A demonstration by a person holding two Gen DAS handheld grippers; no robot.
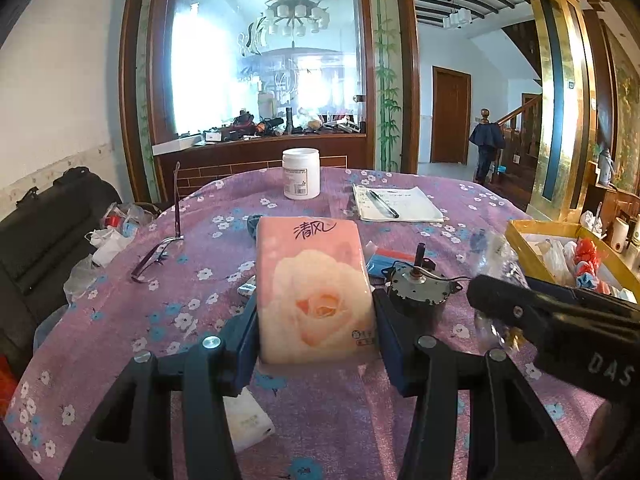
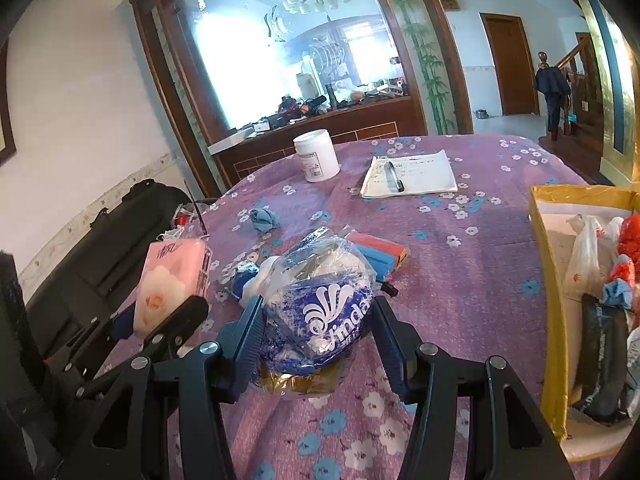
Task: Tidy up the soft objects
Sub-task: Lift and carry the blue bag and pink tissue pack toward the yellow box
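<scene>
My left gripper (image 1: 315, 320) is shut on a pink tissue pack (image 1: 314, 288) with a rose print, held over the purple flowered tablecloth (image 1: 120, 312). The pack and left gripper also show in the right wrist view (image 2: 170, 280). My right gripper (image 2: 316, 320) is shut on a crinkled blue and white plastic bag (image 2: 324, 300). The right gripper shows in the left wrist view (image 1: 560, 320) at the right. A yellow cardboard box (image 2: 548, 320) holding several soft bags and cloths stands at the right. A small blue cloth (image 2: 264, 218) lies on the table.
A white jar (image 1: 301, 174) and a notepad with a pen (image 1: 394, 202) stand at the far side. Glasses (image 1: 160, 256) lie at the left, a small motor (image 1: 420, 286) at the right. A red and blue packet (image 2: 380, 252) lies mid-table. A black bag (image 1: 48, 232) sits at the left.
</scene>
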